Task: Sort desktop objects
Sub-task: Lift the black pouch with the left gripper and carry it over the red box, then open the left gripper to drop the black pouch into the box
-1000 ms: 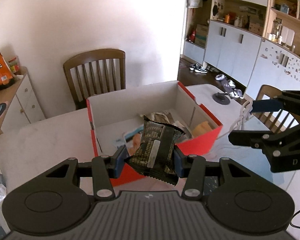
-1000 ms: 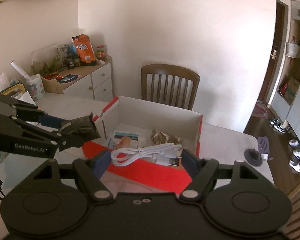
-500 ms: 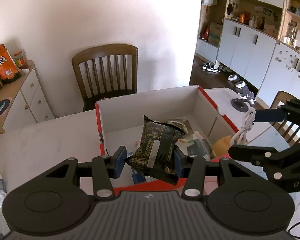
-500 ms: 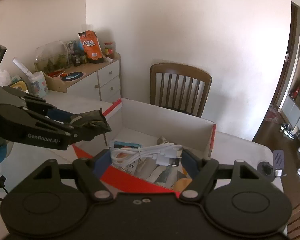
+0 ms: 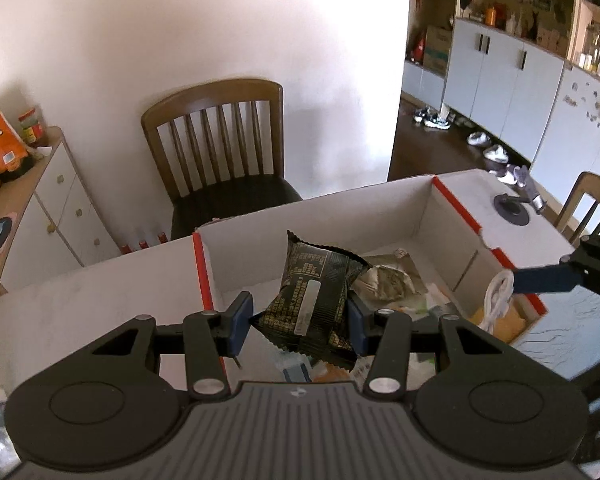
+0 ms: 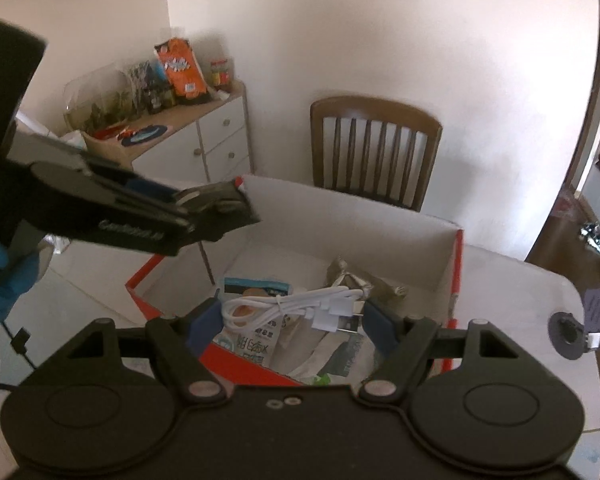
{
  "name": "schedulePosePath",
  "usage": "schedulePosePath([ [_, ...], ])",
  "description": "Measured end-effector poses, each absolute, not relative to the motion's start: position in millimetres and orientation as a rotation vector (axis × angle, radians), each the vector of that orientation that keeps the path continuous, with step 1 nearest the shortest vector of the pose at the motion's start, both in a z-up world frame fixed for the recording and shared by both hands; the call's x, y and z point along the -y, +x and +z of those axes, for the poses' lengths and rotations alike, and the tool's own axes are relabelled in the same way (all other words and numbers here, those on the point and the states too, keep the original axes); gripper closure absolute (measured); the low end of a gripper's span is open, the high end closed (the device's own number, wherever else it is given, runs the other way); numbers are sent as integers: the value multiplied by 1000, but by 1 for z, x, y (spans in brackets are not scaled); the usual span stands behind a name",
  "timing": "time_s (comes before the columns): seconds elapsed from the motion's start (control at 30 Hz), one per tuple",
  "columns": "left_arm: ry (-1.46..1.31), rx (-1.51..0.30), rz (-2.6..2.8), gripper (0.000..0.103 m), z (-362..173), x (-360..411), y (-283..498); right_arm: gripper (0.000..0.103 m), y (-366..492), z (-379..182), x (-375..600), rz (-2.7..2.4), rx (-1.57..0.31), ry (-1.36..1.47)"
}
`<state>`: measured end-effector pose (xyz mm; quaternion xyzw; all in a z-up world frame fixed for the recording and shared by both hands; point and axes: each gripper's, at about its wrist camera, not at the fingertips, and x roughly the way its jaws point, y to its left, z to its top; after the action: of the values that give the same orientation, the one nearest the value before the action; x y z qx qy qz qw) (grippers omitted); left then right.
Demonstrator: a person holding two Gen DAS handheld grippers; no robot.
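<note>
The left gripper (image 5: 300,318) has its blue pads clamped on the two side edges of a dark, crinkly foil snack packet with pale printing (image 5: 314,300), which hangs upright over the near left part of an open cardboard box with red outer walls and a white inside (image 5: 380,216). The box sits on the white desk (image 5: 80,300), toward its far edge, in front of a brown wooden chair with a slatted back (image 5: 216,140). The packet looks light and puffy, so it should yield under pressure; its glossy film is probably slippery. The present hold across the narrow waist seems sensible, since the crimped ends would fold and slide out. Squeezing harder would likely crush whatever is inside. The right gripper (image 6: 292,320) is closed on a coiled white charging cable with a USB plug (image 6: 296,310), held lengthwise between its pads above the box's near right corner. The bundle is limp and light; its loops hold together only because both ends are pinched, and the plug at the right end looks like the only stiff part. A grip on the middle tie would hold it more securely. Inside the box lie a crumpled silver wrapper (image 6: 352,280), a pale blue printed sachet (image 6: 256,286) and other flat packets, all soft enough to cushion a drop. Both items appear ready to be released into the box.
</note>
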<state>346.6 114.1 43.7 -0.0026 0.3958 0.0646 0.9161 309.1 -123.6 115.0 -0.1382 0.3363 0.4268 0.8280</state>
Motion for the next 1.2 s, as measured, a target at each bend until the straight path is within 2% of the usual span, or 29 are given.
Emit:
schedulePosePath([
  [0.27,27,-869,136,56,23,-117,378,27,328,101,104,916,-801,-299],
  [1.2,108,-1036,131,54,-46,-121,446,27,352,58,79,873,-891,-336],
])
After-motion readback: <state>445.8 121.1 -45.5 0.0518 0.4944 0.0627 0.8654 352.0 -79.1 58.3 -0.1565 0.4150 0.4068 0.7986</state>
